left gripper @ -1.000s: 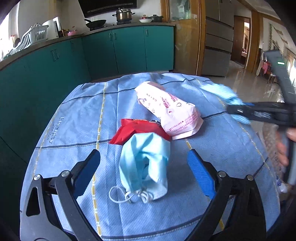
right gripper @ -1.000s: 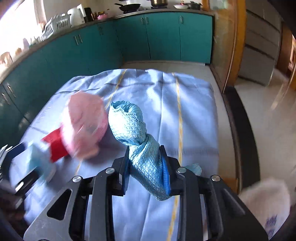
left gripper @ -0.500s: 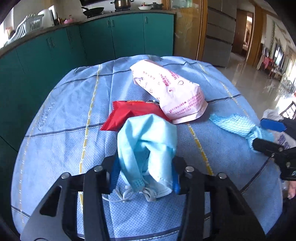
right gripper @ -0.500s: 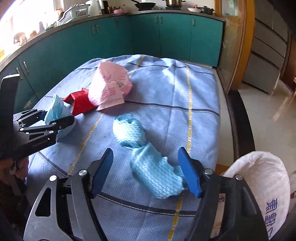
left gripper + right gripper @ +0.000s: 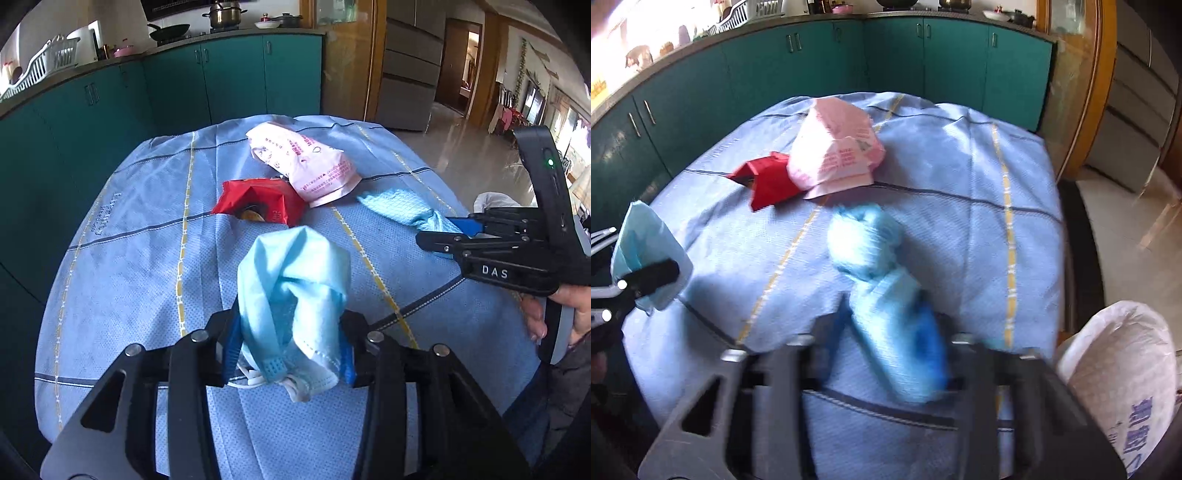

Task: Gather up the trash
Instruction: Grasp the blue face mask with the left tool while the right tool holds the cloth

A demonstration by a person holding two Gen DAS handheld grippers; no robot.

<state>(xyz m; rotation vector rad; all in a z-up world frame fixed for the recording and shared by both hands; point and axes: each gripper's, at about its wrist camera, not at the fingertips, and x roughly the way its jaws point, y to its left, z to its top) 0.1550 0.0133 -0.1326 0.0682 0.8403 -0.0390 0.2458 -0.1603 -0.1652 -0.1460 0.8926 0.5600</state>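
Near the red wrapper (image 5: 258,201), left gripper (image 5: 290,347) fingers pinch a limp face mask (image 5: 291,273); right gripper (image 5: 886,354) pinches a soft blue cloth (image 5: 882,280). Both light and floppy: grip bunched folds.

A home kitchen, seen from my two handheld cameras.

I see teal cabinets (image 5: 229,77) running along the wall under a dark countertop, with a steel pot (image 5: 223,14) and a black pan (image 5: 168,30) on the stove, a white dish rack (image 5: 44,62) to the left, a grey refrigerator (image 5: 408,70), and a table under a blue cloth (image 5: 129,236) in the middle.
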